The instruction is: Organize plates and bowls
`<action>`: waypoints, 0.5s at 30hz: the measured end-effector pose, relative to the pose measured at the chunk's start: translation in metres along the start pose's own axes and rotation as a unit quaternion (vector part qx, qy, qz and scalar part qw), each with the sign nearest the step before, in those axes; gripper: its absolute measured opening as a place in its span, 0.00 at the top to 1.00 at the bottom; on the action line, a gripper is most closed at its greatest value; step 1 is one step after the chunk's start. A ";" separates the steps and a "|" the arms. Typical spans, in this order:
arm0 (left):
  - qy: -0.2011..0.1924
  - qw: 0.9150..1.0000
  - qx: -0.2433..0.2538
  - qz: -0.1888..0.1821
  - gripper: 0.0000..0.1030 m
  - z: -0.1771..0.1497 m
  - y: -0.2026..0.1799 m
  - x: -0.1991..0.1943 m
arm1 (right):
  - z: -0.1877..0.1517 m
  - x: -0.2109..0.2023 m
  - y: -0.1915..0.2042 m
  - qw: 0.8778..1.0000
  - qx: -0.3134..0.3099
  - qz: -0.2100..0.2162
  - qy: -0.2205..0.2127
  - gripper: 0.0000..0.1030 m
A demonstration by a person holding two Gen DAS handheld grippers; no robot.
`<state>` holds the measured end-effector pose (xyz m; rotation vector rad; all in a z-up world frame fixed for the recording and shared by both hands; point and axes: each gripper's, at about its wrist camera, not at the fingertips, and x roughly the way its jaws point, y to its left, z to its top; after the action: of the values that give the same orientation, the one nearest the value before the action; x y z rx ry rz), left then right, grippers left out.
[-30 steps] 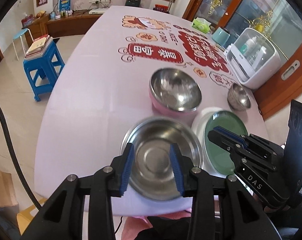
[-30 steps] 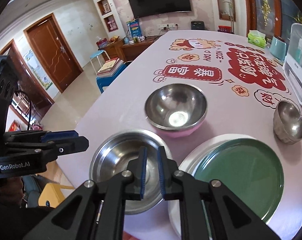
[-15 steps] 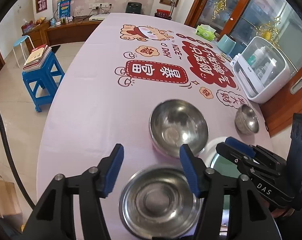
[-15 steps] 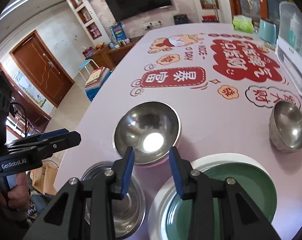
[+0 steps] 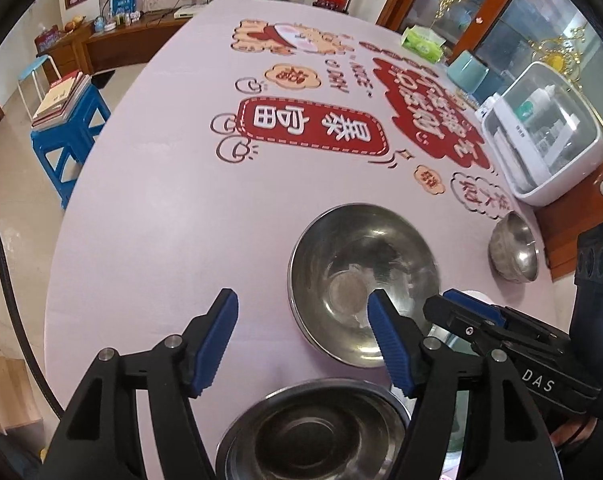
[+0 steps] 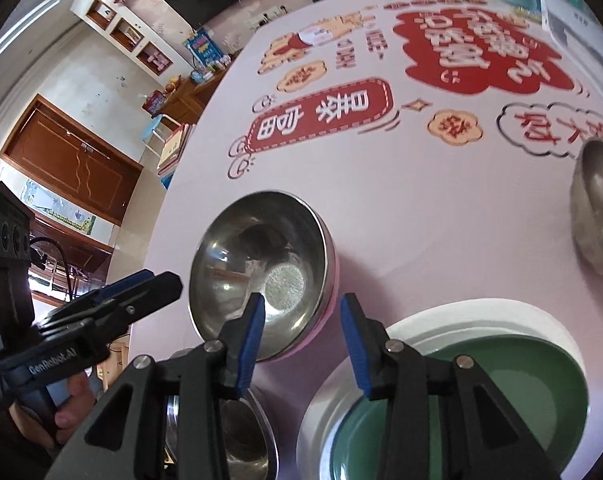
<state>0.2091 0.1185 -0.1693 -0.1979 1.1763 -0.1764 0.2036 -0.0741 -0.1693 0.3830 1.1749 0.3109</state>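
We hold both tools above the near end of the pink printed tablecloth [image 5: 149, 208], and both are empty. Our left gripper [image 5: 301, 340] has its jaws spread wide, hovering over bare cloth just left of the large steel bowl [image 5: 361, 276], which sits on the table in front of us with a pink outer shell showing in the right wrist view. Our right gripper [image 6: 301, 340] is also parted, with the near right rim of that bowl [image 6: 261, 276] showing between its blue pads. Nearer to us lies a shallow steel dish [image 5: 313, 432]. To the right, a green plate [image 6: 461, 400] rests inside a white plate [image 6: 481, 316]. Farther right stands a small steel bowl [image 5: 513, 248], well apart from the others.
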 end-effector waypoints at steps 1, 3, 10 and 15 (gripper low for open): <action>0.004 1.000 0.001 0.003 0.36 0.000 0.000 0.005 | 0.001 0.003 -0.001 1.000 0.002 0.002 0.005 0.62; 0.014 1.000 0.002 0.006 0.36 0.002 -0.001 0.014 | 0.002 0.010 -0.002 1.000 0.008 0.007 0.016 0.62; 0.045 0.999 -0.013 -0.007 0.36 0.001 0.002 0.040 | 0.006 0.026 -0.011 0.999 0.028 0.012 0.036 0.62; 0.060 0.998 -0.019 -0.010 0.36 0.001 0.005 0.053 | 0.008 0.034 -0.017 0.998 0.041 0.021 0.045 0.62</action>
<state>0.2297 0.1102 -0.2174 -0.2352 1.2977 -0.1852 0.2239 -0.0756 -0.2020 0.4702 1.2715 0.3200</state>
